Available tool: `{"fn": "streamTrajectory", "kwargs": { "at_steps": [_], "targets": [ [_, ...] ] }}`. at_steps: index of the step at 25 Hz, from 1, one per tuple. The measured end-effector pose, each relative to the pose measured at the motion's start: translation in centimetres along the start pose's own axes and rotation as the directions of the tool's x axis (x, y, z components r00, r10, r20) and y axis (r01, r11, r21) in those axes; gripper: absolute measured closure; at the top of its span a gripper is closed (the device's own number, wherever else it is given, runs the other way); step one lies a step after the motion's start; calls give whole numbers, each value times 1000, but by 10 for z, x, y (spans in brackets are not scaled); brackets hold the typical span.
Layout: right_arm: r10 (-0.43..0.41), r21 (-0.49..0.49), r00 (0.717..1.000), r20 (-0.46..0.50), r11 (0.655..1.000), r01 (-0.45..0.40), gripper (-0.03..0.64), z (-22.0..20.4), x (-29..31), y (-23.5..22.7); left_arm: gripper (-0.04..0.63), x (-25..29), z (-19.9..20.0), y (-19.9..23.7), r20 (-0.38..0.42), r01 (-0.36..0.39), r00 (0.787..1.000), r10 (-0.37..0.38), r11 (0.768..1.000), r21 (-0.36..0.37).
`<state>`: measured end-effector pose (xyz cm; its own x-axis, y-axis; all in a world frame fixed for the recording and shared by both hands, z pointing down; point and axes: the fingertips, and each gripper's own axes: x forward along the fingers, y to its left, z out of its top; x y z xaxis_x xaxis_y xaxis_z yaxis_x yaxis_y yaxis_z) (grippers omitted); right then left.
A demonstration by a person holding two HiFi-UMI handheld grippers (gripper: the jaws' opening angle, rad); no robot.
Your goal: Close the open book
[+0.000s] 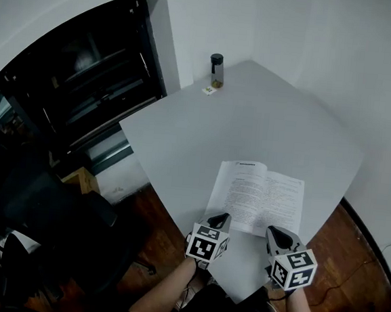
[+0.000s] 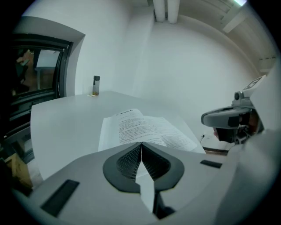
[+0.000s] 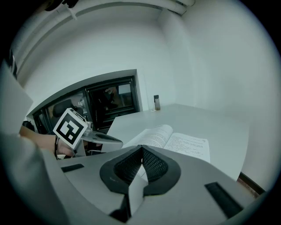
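Observation:
An open book [image 1: 256, 197] with printed pages lies flat near the front edge of the white table [image 1: 253, 123]. It also shows ahead of the jaws in the left gripper view [image 2: 140, 127] and the right gripper view [image 3: 175, 143]. My left gripper [image 1: 222, 219] sits shut and empty just short of the book's near left corner. On the other side, my right gripper [image 1: 274, 231] is shut and empty at the book's near right corner. Neither touches the book as far as I can tell.
A small dark-capped bottle [image 1: 217, 71] and a small tag [image 1: 208, 90] stand at the table's far corner. Dark shelving [image 1: 86, 88] lies to the left. White walls close in behind and to the right. Wooden floor [image 1: 364, 248] shows past the table's edge.

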<state>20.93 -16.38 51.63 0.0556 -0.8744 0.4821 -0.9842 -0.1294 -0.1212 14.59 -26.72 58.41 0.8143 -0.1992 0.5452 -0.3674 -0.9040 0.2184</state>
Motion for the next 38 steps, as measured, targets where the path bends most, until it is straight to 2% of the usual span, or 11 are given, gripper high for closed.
{"fn": "streamTrajectory", "kwargs": {
  "at_steps": [6, 12, 24, 29, 34, 36, 38],
  "targets": [
    [11, 29, 1000, -14, 1000, -10, 611, -9, 1, -9, 591, 29, -18, -9, -94, 35, 995, -34, 999, 10],
    [24, 39, 1000, -18, 999, -23, 611, -10, 3, -15, 591, 41, -30, -12, -148, 14, 989, -14, 1000, -5],
    [44, 59, 999, -14, 997, -43, 611, -14, 4, -16, 591, 38, -17, -45, -132, 63, 989, -60, 998, 21],
    [87, 66, 996, -1, 994, -87, 611, -16, 5, -8, 591, 38, -14, -52, -127, 69, 990, -65, 997, 30],
    [77, 65, 996, -36, 995, -74, 607, -22, 17, -12, 591, 35, -8, -62, -105, 94, 990, -90, 995, 26],
    [67, 60, 997, -32, 996, -65, 545, -18, 22, -16, 591, 36, -7, -65, -101, 96, 990, -94, 995, 20],
    [54, 57, 998, -12, 997, -54, 543, -9, 24, -22, 591, 38, -5, -71, -97, 107, 990, -105, 994, 21]
  ]
}}
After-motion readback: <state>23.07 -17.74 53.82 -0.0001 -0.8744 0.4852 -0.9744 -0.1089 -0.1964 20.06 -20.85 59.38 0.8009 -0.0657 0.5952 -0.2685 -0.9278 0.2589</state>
